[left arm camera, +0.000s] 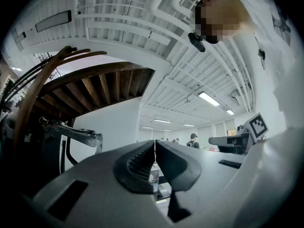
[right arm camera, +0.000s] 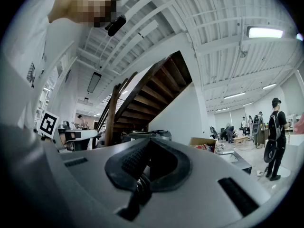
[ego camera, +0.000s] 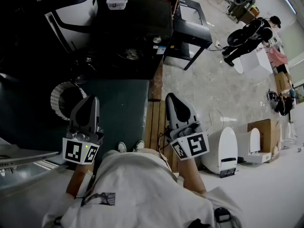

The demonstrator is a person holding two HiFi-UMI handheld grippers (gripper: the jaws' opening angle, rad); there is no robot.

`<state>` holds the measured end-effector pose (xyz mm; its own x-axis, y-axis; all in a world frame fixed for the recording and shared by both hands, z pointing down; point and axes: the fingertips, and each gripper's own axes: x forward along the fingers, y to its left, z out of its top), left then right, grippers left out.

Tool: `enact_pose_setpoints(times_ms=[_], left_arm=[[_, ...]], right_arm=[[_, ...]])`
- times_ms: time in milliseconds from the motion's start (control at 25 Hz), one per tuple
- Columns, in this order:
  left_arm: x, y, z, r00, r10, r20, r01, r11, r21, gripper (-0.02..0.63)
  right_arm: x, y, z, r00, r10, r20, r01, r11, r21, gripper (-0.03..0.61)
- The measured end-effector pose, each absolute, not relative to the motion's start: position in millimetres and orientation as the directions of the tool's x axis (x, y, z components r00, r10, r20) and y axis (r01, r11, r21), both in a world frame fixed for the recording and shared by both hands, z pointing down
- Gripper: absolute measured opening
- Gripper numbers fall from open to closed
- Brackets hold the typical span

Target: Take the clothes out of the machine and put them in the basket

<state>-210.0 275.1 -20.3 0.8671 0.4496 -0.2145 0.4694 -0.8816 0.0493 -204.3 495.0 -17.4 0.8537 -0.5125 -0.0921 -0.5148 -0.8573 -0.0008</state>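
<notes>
Both the left tongs [ego camera: 90, 100] and the right tongs [ego camera: 172, 99] are closed together on nothing, near the body. No clothes show (presumably they lie inside the dark machine [ego camera: 135, 34] far ahead). Reaching in without parting the jaws would only shove them about. The ribbed basket [ego camera: 56, 98] just left could get knocked; wooden planks [ego camera: 156, 120] underfoot, right of it, might trip a step

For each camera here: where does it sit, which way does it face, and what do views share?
Head view: on the head, steeply down at floor; shows left gripper, right gripper, shirt, shoes.
Left gripper view: on that gripper, forward along its shut jaws at stairs; shirt at right.
Right gripper view: on that gripper, forward along its shut jaws at stairs; shirt at left.
Shared: both gripper views show the stairs.
</notes>
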Motion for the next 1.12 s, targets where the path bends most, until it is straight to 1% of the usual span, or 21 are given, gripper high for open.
enact_pose_setpoints(times_ms=[240, 400, 520, 560, 600, 640, 680, 720, 760, 840, 920, 1120], left_arm=[[-209.8, 273.1, -19.3, 0.867, 0.451, -0.212, 0.471, -0.881, 0.052, 0.017], [-209.7, 272.8, -17.0, 0.868, 0.452, -0.207, 0.471, -0.880, 0.054, 0.017], [-206.7, 271.8, -14.3, 0.869, 0.452, -0.202, 0.471, -0.880, 0.057, 0.017], [-205.2, 271.2, -12.9, 0.869, 0.452, -0.199, 0.471, -0.880, 0.058, 0.017], [-203.9, 270.7, -11.5, 0.870, 0.452, -0.195, 0.471, -0.880, 0.060, 0.017], [-202.8, 270.4, -10.3, 0.871, 0.452, -0.192, 0.470, -0.880, 0.062, 0.017], [-202.0, 270.2, -9.3, 0.872, 0.452, -0.190, 0.470, -0.880, 0.063, 0.017], [-201.2, 270.2, -8.3, 0.872, 0.451, -0.188, 0.470, -0.881, 0.064, 0.017], [-200.3, 270.1, -7.4, 0.873, 0.451, -0.186, 0.469, -0.881, 0.064, 0.017], [-197.3, 270.1, -5.3, 0.876, 0.448, -0.180, 0.465, -0.883, 0.064, 0.017], [-192.9, 271.2, -3.5, 0.879, 0.443, -0.175, 0.459, -0.886, 0.063, 0.017], [-175.1, 281.0, 2.2, 0.887, 0.436, -0.151, 0.448, -0.893, 0.051, 0.017]], right_arm=[[-204.0, 489.2, -13.0, 0.850, -0.521, -0.076, -0.523, -0.852, -0.004, 0.012], [-204.9, 487.9, -8.1, 0.839, -0.539, -0.072, -0.542, -0.839, -0.039, 0.012], [-200.9, 490.8, -2.7, 0.847, -0.529, -0.054, -0.531, -0.846, -0.033, 0.015], [-197.9, 491.5, 0.2, 0.848, -0.529, -0.042, -0.530, -0.847, -0.035, 0.092], [-194.6, 493.1, 2.8, 0.849, -0.527, -0.034, -0.528, -0.848, -0.044, 0.199], [-191.2, 495.9, 4.7, 0.853, -0.521, -0.032, -0.522, -0.851, -0.054, 0.243], [-188.1, 499.7, 5.6, 0.857, -0.513, -0.035, -0.515, -0.855, -0.061, 0.308], [-185.2, 503.8, 6.0, 0.861, -0.506, -0.040, -0.508, -0.859, -0.066, 0.355], [-182.4, 507.6, 6.5, 0.864, -0.502, -0.043, -0.504, -0.861, -0.070, 0.388], [-176.2, 513.8, 9.1, 0.863, -0.504, -0.035, -0.505, -0.860, -0.071, 0.424], [-169.7, 518.7, 14.6, 0.858, -0.513, -0.015, -0.513, -0.856, -0.062, 0.434], [-148.2, 527.7, 30.6, 0.850, -0.526, 0.015, -0.524, -0.850, -0.059, 0.434]])
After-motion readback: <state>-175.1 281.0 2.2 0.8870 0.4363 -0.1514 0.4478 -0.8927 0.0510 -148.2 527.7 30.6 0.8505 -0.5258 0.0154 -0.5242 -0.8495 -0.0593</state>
